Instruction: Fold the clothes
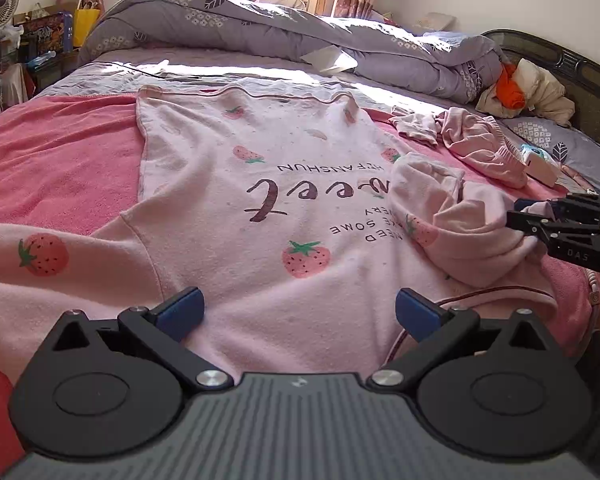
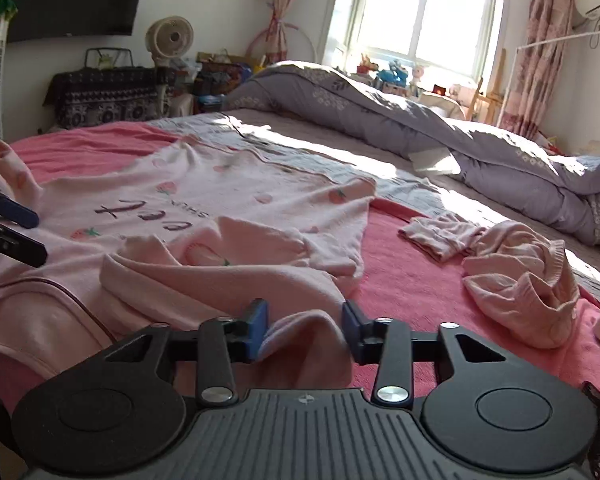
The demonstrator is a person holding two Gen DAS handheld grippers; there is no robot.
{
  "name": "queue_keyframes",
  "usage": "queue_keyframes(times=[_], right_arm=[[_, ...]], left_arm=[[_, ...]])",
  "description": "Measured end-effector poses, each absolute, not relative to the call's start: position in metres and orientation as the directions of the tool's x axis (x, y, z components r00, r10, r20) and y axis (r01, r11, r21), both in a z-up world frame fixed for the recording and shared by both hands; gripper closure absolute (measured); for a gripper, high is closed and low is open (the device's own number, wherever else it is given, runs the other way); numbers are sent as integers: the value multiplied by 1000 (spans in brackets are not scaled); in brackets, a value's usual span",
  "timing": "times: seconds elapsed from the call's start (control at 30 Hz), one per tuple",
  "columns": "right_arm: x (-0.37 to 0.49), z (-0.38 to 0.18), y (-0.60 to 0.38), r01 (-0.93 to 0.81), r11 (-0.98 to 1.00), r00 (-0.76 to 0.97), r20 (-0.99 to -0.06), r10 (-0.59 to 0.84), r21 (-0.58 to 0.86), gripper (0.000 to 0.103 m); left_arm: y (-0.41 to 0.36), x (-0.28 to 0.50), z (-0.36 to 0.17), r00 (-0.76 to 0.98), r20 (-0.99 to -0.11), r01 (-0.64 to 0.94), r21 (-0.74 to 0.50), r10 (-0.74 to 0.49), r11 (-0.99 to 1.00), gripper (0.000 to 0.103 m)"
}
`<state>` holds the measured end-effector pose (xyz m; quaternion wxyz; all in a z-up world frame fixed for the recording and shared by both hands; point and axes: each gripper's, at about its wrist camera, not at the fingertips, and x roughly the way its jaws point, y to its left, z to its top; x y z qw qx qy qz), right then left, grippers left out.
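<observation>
Pink sleeve point(image 2: 300, 332) lies between right tool's point(image 2: 305, 330) parted pads on bed point(image 2: 420, 280).

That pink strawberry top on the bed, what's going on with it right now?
A person is folding a pink strawberry top spread out on a pink blanket, using two handheld grippers. One sleeve is bunched over the top's body, and the right gripper has the sleeve's cuff between its jaws, though a gap shows beside the cloth. The left gripper hovers open over the top's near edge, holding nothing. More pink clothes lie crumpled to the side, not yet folded.
</observation>
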<state>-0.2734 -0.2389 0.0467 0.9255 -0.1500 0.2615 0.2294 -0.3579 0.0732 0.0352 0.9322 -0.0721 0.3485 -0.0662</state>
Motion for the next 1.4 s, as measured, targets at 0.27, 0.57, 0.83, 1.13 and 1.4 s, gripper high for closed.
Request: queue_keyframes(times=[0.27, 0.57, 0.83, 1.13, 1.4], right_arm=[[-251, 89, -315, -383, 891, 717, -529, 454, 245, 48], [-174, 58, -160, -479, 851, 504, -726, 468, 216, 33], [-177, 95, -161, -537, 730, 522, -512, 682, 424, 97], [-235, 133, -143, -839, 493, 392, -373, 841, 232, 43], [-272, 87, -234, -707, 704, 624, -532, 573, -71, 42]], left_arm=[[68, -359, 28, 757, -635, 91, -125, -150, 988, 1], [64, -366, 28, 767, -627, 83, -114, -137, 990, 0], [82, -382, 39, 787, -579, 100, -226, -216, 969, 0], [126, -402, 50, 823, -542, -6, -309, -171, 951, 1], [124, -395, 47, 804, -583, -30, -236, -116, 971, 1]])
